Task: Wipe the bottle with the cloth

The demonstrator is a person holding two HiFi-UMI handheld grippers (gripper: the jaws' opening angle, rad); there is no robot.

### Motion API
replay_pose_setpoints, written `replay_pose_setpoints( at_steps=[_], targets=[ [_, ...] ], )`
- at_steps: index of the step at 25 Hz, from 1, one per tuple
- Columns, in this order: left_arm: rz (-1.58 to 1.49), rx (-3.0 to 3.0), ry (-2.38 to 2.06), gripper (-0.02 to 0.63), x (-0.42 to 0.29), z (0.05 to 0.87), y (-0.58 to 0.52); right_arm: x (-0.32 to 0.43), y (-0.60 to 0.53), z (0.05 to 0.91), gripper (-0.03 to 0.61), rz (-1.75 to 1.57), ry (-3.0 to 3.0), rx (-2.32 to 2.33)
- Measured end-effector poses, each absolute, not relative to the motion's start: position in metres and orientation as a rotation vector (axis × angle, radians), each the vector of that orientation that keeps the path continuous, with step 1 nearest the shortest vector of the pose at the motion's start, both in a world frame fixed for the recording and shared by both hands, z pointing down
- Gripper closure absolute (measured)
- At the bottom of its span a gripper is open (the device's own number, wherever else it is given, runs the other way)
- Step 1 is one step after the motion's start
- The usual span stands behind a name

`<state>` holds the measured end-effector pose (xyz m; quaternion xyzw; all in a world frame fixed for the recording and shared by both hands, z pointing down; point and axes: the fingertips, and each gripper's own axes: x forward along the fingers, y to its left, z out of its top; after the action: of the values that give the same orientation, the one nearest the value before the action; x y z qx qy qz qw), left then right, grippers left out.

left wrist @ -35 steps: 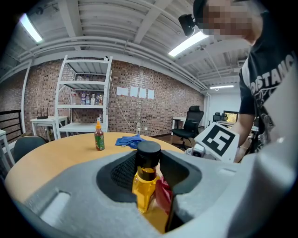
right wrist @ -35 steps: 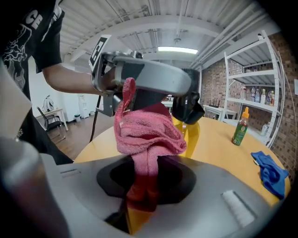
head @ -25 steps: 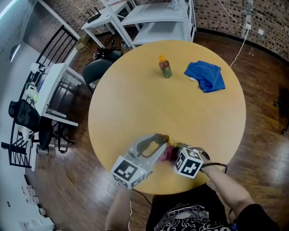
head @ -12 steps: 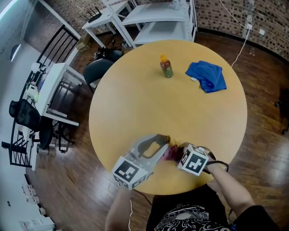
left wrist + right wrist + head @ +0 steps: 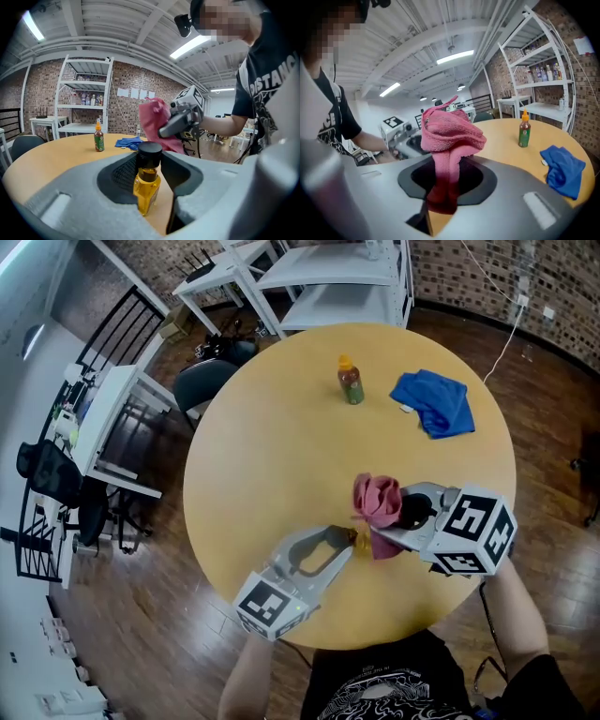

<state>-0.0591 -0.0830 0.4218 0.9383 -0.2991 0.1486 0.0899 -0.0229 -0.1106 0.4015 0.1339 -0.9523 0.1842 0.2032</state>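
A small bottle (image 5: 147,180) of yellow liquid with a black cap stands upright between the jaws of my left gripper (image 5: 150,161), which is shut on it. In the head view only a sliver of that bottle (image 5: 352,538) shows, at the tip of the left gripper (image 5: 339,542), near the table's front edge. My right gripper (image 5: 398,519) is shut on a pink cloth (image 5: 376,500), which bunches above its jaws. It hangs raised above the table, just right of the bottle and apart from it. The right gripper view has the pink cloth (image 5: 450,136) pinched in the right gripper (image 5: 446,183).
A sauce bottle (image 5: 350,381) with an orange cap stands at the far side of the round wooden table (image 5: 272,446). A blue cloth (image 5: 433,401) lies crumpled to its right. White shelves (image 5: 328,282) and a dark chair (image 5: 202,385) stand beyond the table.
My right gripper has lifted up and away to the right with the pink cloth, off the bottle. The left gripper and bottle have stayed put.
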Motion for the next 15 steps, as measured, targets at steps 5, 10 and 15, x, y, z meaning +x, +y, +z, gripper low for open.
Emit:
replay_pose_setpoints(
  at_steps=[5,10,15],
  targets=[
    [0.416,2.796,-0.895,0.46,-0.059,0.42,-0.084,-0.06,-0.153,0.39,0.477,0.497,-2.714,0.364],
    [0.412,2.783,-0.894,0.46,-0.057,0.423,-0.083,-0.093,-0.166,0.41,0.477,0.552,-2.718,0.308],
    [0.375,2.797,-0.898,0.46,-0.051,0.42,-0.087,-0.105,-0.155,0.44,0.477,0.74,-2.69,0.112]
  ],
)
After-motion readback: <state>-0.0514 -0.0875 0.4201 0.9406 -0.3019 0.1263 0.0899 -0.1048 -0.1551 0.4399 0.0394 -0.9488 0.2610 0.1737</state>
